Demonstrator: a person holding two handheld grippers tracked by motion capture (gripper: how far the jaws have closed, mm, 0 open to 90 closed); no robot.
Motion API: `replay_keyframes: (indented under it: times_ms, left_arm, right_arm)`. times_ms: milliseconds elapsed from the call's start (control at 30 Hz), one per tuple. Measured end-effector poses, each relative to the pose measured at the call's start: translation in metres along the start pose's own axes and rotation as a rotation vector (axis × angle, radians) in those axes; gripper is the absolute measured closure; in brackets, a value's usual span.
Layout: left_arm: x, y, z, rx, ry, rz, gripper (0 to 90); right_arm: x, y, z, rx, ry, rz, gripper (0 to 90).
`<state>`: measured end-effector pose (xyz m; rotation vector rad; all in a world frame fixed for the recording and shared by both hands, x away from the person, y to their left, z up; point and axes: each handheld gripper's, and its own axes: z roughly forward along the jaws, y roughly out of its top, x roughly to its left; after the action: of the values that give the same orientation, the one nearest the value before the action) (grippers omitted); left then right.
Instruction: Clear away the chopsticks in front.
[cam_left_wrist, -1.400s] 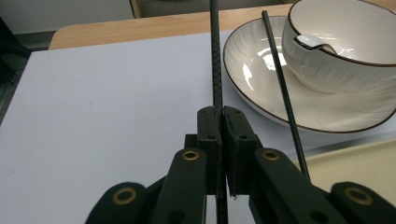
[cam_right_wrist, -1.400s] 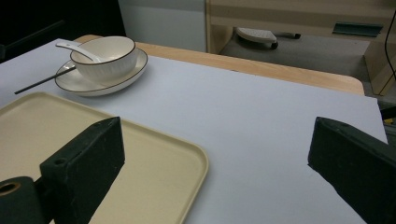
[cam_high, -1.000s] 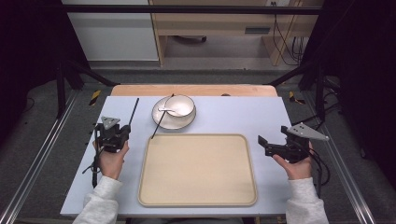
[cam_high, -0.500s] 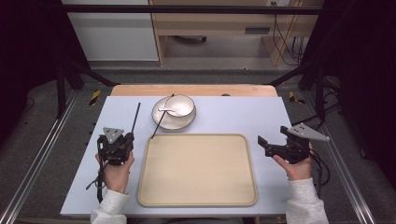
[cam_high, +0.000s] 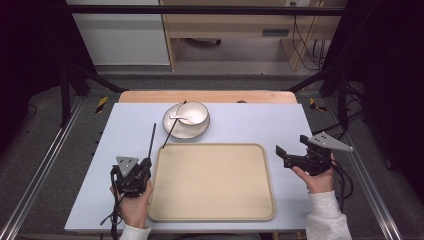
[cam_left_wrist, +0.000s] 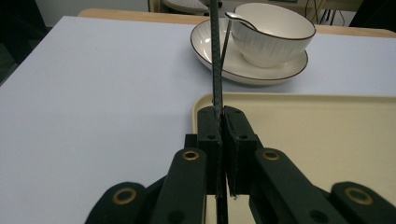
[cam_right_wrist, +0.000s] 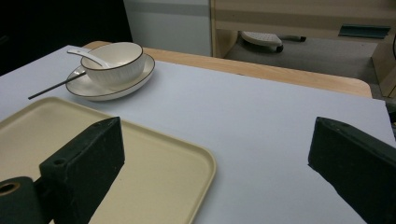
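Observation:
My left gripper (cam_high: 146, 164) (cam_left_wrist: 222, 112) is shut on a thin black chopstick (cam_high: 151, 140) (cam_left_wrist: 216, 60) that sticks out ahead of the jaws, beside the left edge of the beige tray (cam_high: 212, 182) (cam_left_wrist: 327, 126). A second black chopstick (cam_high: 172, 129) (cam_right_wrist: 56, 86) leans on the white plate (cam_high: 200, 132) (cam_left_wrist: 261, 74). On that plate stands a white bowl (cam_high: 192, 112) (cam_right_wrist: 114, 58) with a white spoon (cam_high: 177, 118) (cam_right_wrist: 86, 56) in it. My right gripper (cam_high: 281, 156) (cam_right_wrist: 217, 140) is open at the tray's right edge, with nothing between its jaws.
The tray (cam_right_wrist: 46, 126) lies on a pale blue mat (cam_high: 250, 122) over a wooden table (cam_high: 210, 96). Metal frame rails (cam_high: 45, 165) run along both sides. Bare mat lies left of the tray and right of the plate.
My left gripper has come toward the person and a little right, carrying the chopstick to the tray's left edge. The right gripper has stayed where it was.

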<state>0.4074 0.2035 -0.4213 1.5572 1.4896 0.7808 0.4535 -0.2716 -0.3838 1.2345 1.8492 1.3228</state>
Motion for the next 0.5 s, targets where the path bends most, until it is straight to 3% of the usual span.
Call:
replay_keyframes:
  times_ms: [267,500]
  left_arm:
    - [-0.018,-0.023,-0.001,0.014,-0.025,-0.007,85.9]
    - [-0.019,-0.041,0.005,0.055,-0.017,-0.012,85.9]
  right_arm:
    - [0.001,0.0,0.001,0.003,-0.003,0.0,4.0]
    - [0.001,-0.001,0.002,0.009,-0.003,-0.007,4.1]
